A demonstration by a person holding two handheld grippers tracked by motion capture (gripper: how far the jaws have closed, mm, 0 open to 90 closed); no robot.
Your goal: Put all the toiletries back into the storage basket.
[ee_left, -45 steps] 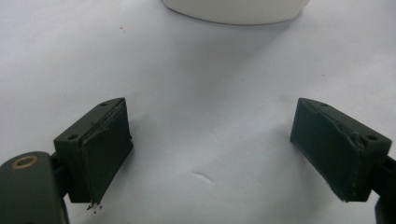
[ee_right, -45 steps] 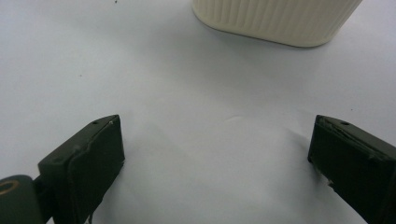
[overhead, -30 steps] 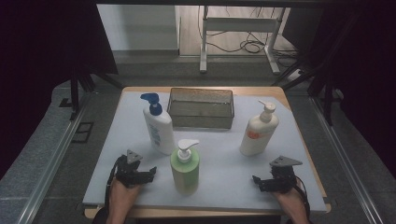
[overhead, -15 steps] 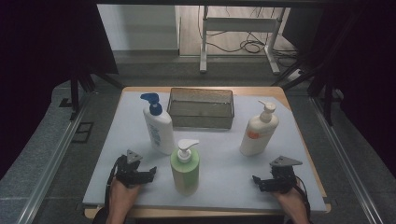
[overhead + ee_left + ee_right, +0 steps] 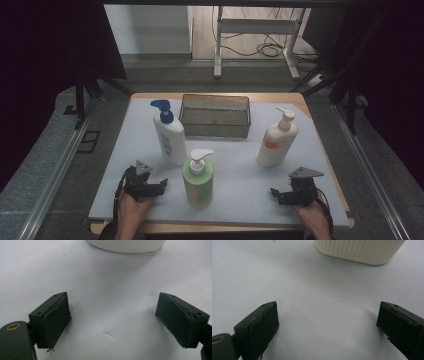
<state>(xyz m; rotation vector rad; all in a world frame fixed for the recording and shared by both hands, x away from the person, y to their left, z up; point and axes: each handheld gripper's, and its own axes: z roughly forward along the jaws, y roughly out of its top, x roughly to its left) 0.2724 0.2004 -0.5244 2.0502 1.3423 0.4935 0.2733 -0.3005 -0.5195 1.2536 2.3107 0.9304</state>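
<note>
1. Nearest, at the table's front edge: left gripper (image 5: 159, 186) resting on the white mat (image 5: 240, 185), held by the left hand (image 5: 131, 210); jaws spread wide apart, nothing between them but bare mat, as seen in the left gripper view (image 5: 112, 320).
2. Also at the front edge, on the other side: right gripper (image 5: 276, 194) resting on the mat in the right hand (image 5: 310, 212); jaws likewise wide open and holding nothing, bare mat between them in the right gripper view (image 5: 327, 325).
3. Between the two grippers, just right of the left one: green pump bottle (image 5: 198, 181), upright, white pump head on top, touched by neither gripper.
4. A little farther, beyond the left gripper: white bottle with a blue pump (image 5: 169, 137), upright; rounded white base visible at the top of the left gripper view (image 5: 126, 245), apart from the jaws.
5. Farther on the right, beyond the right gripper: cream pump bottle (image 5: 276, 142) with an orange label, upright; ribbed cream base at the top of the right gripper view (image 5: 359, 251), apart from the jaws.
6. Farthest, at the back of the mat between the two taller bottles: wire mesh basket (image 5: 216, 131), standing clear of both.
</note>
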